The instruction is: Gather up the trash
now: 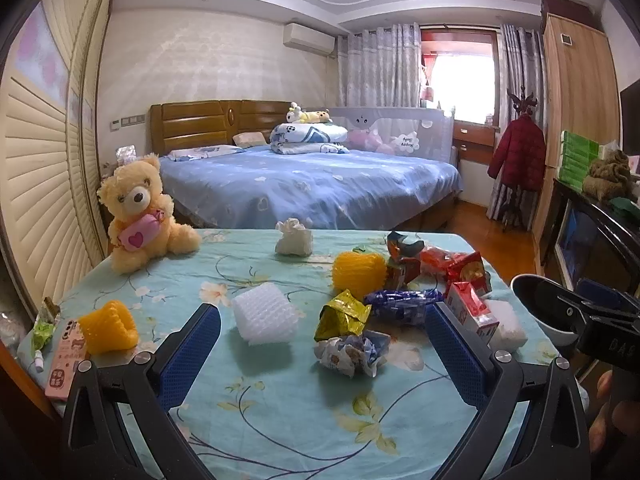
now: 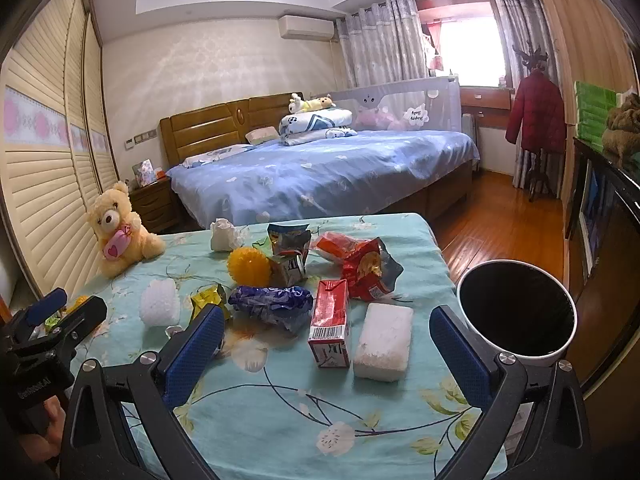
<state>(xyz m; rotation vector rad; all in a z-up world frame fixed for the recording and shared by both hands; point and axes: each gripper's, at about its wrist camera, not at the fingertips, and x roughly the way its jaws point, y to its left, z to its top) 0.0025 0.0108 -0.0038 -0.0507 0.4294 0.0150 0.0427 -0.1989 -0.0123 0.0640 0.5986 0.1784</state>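
Observation:
Trash lies scattered on a table with a turquoise floral cloth [image 1: 280, 408]. My left gripper [image 1: 322, 350] hangs open over a crumpled paper wrapper [image 1: 352, 352], with a gold foil wrapper [image 1: 342, 316] and white foam net [image 1: 264, 318] just beyond. A yellow foam net [image 1: 109, 328] lies at the left. My right gripper [image 2: 326, 354] is open, and between its fingers lie a red drink carton [image 2: 330, 324] and a white foam block [image 2: 384, 342]. Farther on are a blue wrapper [image 2: 272, 304], red snack bags [image 2: 360, 264] and a yellow spiky ball [image 2: 249, 266]. A white bin with a black inside [image 2: 516, 312] stands at the table's right edge.
A teddy bear [image 1: 140, 212] sits at the table's far left corner, a pink phone [image 1: 66, 354] lies at the left edge. A crumpled tissue [image 1: 294, 236] rests at the far edge. Behind the table is a blue bed [image 1: 312, 184]; wooden floor and a dark cabinet [image 2: 608, 216] lie on the right.

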